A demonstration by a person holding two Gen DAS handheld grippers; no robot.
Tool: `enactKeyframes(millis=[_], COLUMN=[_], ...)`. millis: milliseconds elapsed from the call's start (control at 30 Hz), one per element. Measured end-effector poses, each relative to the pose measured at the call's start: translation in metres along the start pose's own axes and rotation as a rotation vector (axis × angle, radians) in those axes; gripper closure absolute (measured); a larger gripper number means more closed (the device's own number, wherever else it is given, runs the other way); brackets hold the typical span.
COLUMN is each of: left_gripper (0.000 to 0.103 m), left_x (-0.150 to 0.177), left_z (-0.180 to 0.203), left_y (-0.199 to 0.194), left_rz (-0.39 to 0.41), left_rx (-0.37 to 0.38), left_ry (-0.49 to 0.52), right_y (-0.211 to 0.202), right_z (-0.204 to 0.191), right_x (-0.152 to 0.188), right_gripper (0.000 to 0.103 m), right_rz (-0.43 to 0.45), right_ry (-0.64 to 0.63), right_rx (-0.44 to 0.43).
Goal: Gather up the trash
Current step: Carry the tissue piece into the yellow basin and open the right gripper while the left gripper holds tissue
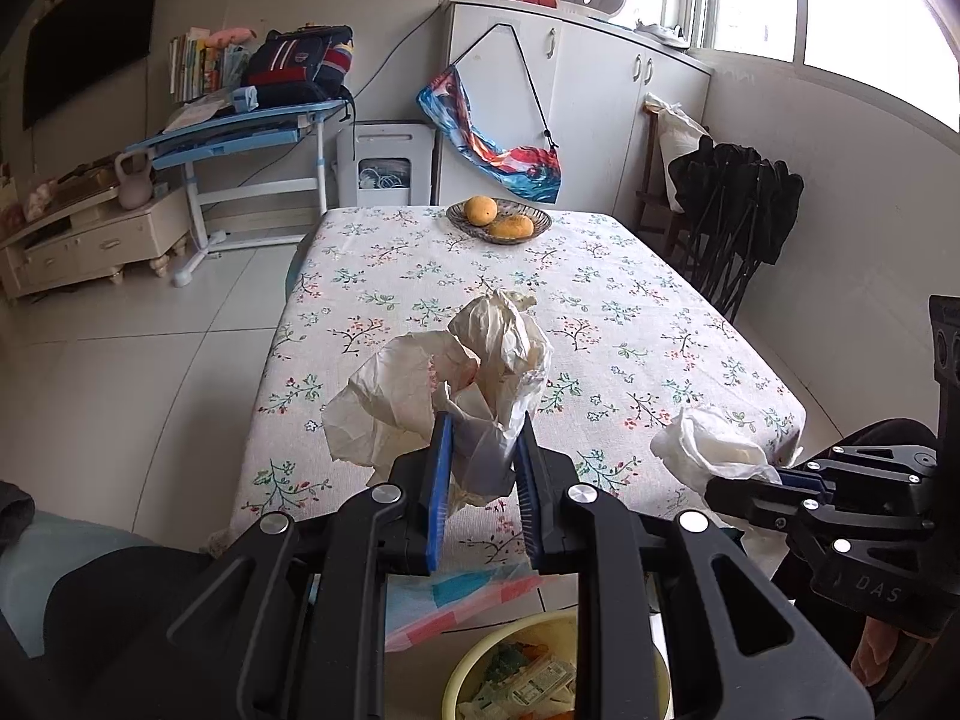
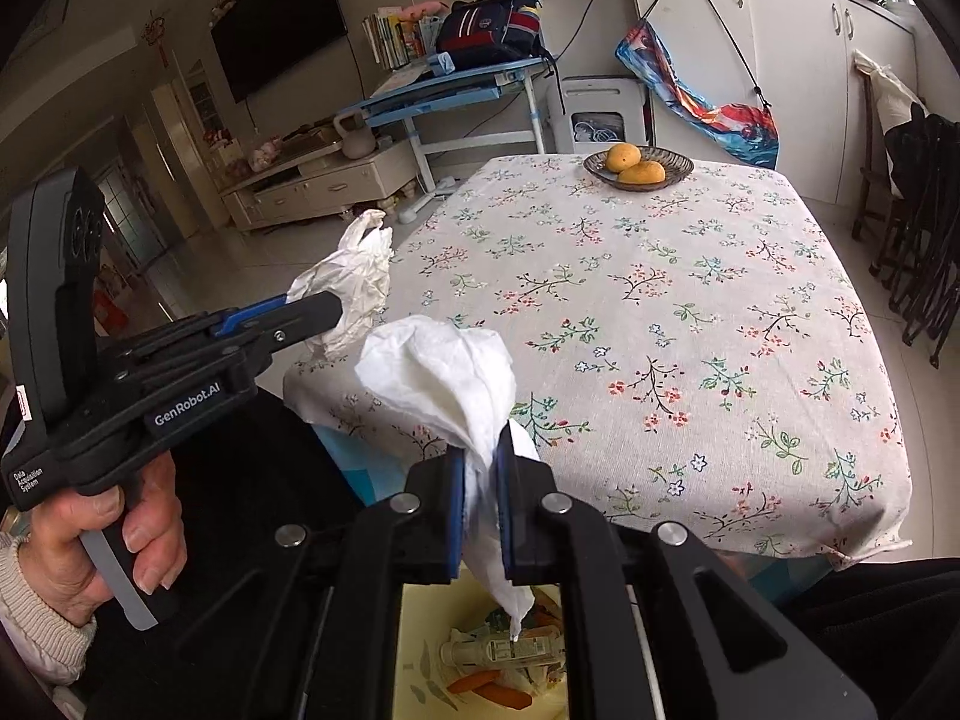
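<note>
My left gripper point(image 1: 480, 450) is shut on a crumpled wad of pale paper and thin plastic point(image 1: 474, 360), held above the near edge of the flower-print table point(image 1: 630, 312). In the right wrist view that same wad point(image 2: 354, 276) sticks out past the left gripper point(image 2: 336, 312), which a hand point(image 2: 108, 546) holds. My right gripper point(image 2: 483, 456) is shut on a white tissue point(image 2: 438, 378), whose tail hangs down over a yellow bin point(image 2: 420, 648). The tissue point(image 1: 708, 444) and the right gripper point(image 1: 774, 477) also show at the right of the left wrist view. The yellow bin point(image 1: 480, 654) holds wrappers and scraps.
A dish with two mangoes point(image 1: 498, 219) stands at the table's far end. Dark folded chairs point(image 1: 732, 222) stand right of the table, and white cupboards point(image 1: 600, 108) rise behind it. A blue desk point(image 1: 240, 132) and a low cabinet point(image 1: 90, 240) stand left across the tiled floor.
</note>
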State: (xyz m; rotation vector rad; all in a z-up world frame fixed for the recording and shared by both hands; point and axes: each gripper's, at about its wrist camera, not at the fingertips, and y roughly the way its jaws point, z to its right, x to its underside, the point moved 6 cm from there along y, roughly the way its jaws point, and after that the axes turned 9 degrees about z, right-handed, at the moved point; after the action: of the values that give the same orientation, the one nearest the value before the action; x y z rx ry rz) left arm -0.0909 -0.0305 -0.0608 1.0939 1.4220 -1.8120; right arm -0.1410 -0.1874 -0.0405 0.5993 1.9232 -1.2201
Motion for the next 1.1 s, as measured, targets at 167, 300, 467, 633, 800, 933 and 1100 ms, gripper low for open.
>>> enactKeyframes(millis=[167, 300, 467, 633, 800, 933, 1100], left_gripper=[0.084, 0.084, 0.084, 0.084, 0.084, 0.084, 0.084], left_x=[0.005, 0.015, 0.029, 0.042, 0.061, 0.076, 0.095], left_z=[0.003, 0.007, 0.011, 0.018, 0.025, 0.031, 0.038], left_y=[-0.006, -0.013, -0.020, -0.023, -0.015, -0.008, -0.001], left_rz=[-0.016, -0.035, -0.069, -0.107, -0.182, -0.246, -0.323], left_rx=[0.010, 0.014, 0.009, 0.005, 0.005, 0.012, 0.025], left_ry=[0.001, 0.003, 0.009, 0.029, 0.057, 0.060, 0.075], right_y=[-0.003, -0.002, 0.001, 0.013, 0.029, 0.040, 0.033], right_z=[-0.004, 0.001, 0.001, -0.006, -0.016, -0.025, -0.006], right_x=[0.009, 0.024, 0.045, 0.073, 0.112, 0.147, 0.146], right_gripper=[0.092, 0.091, 0.090, 0.090, 0.090, 0.080, 0.061], right_rz=[-0.026, -0.078, -0.153, -0.266, -0.437, -0.590, -0.572], right_ry=[0.051, 0.151, 0.191, 0.189, 0.118, 0.024, 0.071], right_rx=[-0.059, -0.130, -0.156, -0.178, -0.165, -0.134, -0.080])
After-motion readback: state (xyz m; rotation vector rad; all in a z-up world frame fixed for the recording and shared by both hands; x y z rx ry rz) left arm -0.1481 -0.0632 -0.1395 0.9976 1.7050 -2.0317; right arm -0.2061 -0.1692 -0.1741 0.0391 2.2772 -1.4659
